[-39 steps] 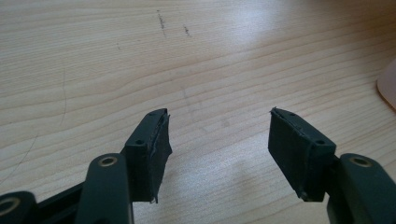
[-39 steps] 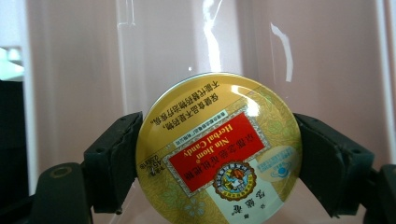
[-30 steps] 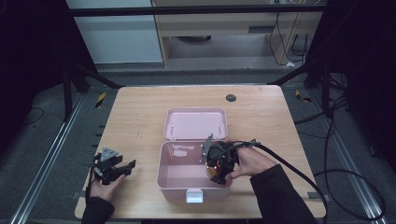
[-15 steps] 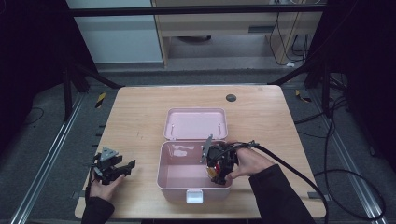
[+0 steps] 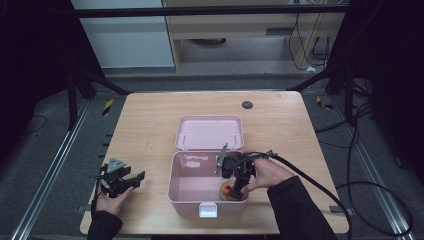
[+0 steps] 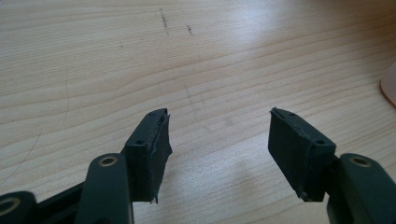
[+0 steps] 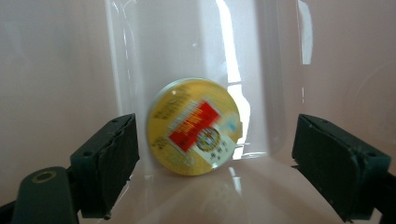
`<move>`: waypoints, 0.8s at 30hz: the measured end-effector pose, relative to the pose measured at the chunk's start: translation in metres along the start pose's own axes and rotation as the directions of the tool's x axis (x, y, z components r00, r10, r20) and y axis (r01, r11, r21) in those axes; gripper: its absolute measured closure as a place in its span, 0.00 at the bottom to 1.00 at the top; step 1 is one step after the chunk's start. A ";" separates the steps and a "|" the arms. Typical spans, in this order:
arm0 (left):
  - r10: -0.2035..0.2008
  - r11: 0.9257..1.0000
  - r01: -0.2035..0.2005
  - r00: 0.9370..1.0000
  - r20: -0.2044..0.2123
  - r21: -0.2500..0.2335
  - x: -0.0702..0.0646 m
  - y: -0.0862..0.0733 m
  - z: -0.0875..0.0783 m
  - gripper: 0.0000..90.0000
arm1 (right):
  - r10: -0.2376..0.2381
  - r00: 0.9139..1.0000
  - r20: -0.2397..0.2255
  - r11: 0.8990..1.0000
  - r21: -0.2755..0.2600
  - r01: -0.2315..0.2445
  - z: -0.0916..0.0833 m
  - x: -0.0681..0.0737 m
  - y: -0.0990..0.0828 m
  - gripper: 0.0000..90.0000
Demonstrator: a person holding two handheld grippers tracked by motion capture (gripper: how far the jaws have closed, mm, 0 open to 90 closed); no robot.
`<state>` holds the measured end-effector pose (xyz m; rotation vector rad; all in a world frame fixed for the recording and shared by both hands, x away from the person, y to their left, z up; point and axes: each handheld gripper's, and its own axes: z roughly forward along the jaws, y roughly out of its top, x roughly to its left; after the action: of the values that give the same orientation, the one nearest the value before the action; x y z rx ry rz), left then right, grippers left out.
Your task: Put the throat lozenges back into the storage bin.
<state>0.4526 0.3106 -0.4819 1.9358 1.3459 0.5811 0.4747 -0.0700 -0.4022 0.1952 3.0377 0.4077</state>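
Right jaws: spread wide on the right gripper (image 7: 215,172), dipped into the pink box (image 5: 186,197), gripping nothing.
Left jaws: parted and empty on the left gripper (image 6: 219,154), low over the wooden table (image 6: 140,60).
Round tin (image 7: 194,127): yellow with a red label, on the box floor in a corner, between the right jaws, apart from both.
Lid (image 5: 212,132): open, lying back.

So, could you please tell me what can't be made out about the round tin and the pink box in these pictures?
- Round tin: its label print is blurred in the right gripper view; in the high view the right claw and hand cover most of it.
- Whether the tin leans on the pink box wall or lies flat: unclear.
- Pink box in the left gripper view: cut off by the right edge.
- Left claw: open, empty.
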 end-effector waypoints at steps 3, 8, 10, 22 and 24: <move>0.001 1.000 -0.001 1.000 0.000 0.000 0.000 0.000 0.000 0.42 | -0.006 1.000 0.006 1.000 -0.013 0.006 -0.001 0.000 0.000 0.18; 0.003 1.000 -0.003 1.000 0.000 0.002 0.000 0.000 0.000 0.42 | 0.004 1.000 0.017 0.998 -0.070 -0.002 -0.008 0.001 0.000 0.21; 0.002 1.000 -0.002 1.000 -0.001 0.002 0.000 0.000 0.000 0.42 | 0.016 1.000 0.024 0.995 -0.100 -0.014 -0.014 0.001 -0.001 0.23; 0.002 1.000 -0.002 1.000 -0.001 -0.002 0.000 0.000 -0.001 0.42 | 0.140 0.978 0.154 0.949 -0.302 -0.088 -0.052 -0.003 -0.014 0.25; 0.002 1.000 -0.002 1.000 -0.001 -0.003 0.000 0.000 -0.001 0.42 | 0.167 0.967 0.191 0.942 -0.319 -0.100 -0.058 -0.004 -0.017 0.23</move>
<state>0.4519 0.3104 -0.4813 1.9349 1.3437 0.5848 0.4714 -0.1015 -0.3510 0.3997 2.7104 0.8055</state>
